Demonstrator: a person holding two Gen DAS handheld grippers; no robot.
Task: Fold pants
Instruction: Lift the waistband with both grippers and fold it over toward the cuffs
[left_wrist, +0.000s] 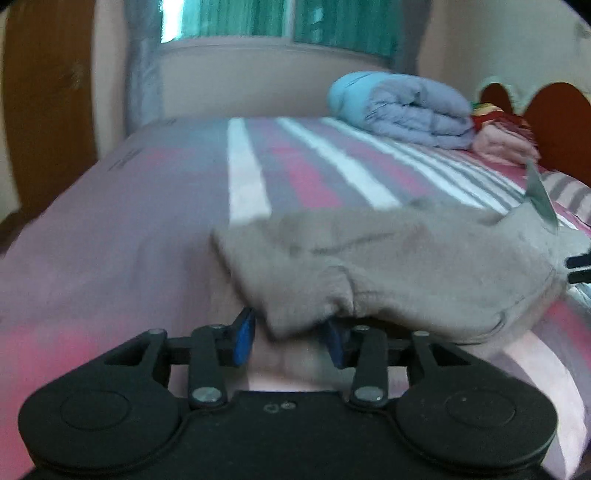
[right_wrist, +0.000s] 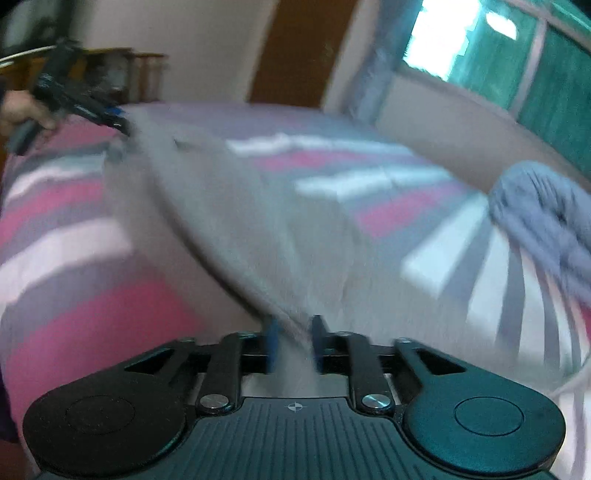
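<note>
Grey pants (left_wrist: 399, 266) hang stretched above a striped bed, held at two ends. My left gripper (left_wrist: 291, 332) is shut on one end of the pants; the cloth drapes over its blue fingertips (left_wrist: 243, 332). My right gripper (right_wrist: 293, 339) is shut on the other end, with the grey pants (right_wrist: 258, 229) running from between its blue fingers away to the upper left. There the left gripper (right_wrist: 110, 118) shows in the right wrist view, held by a hand. The right gripper's tips (left_wrist: 578, 267) show at the right edge of the left wrist view. Both views are motion-blurred.
The bed (left_wrist: 147, 206) has a pink, grey and white striped sheet. A rolled blue-grey duvet (left_wrist: 406, 107) and pink folded cloth (left_wrist: 502, 144) lie at the far right by the red-brown headboard (left_wrist: 554, 122). A window with green curtains (left_wrist: 295, 18) and a wooden door (left_wrist: 48, 92) stand behind.
</note>
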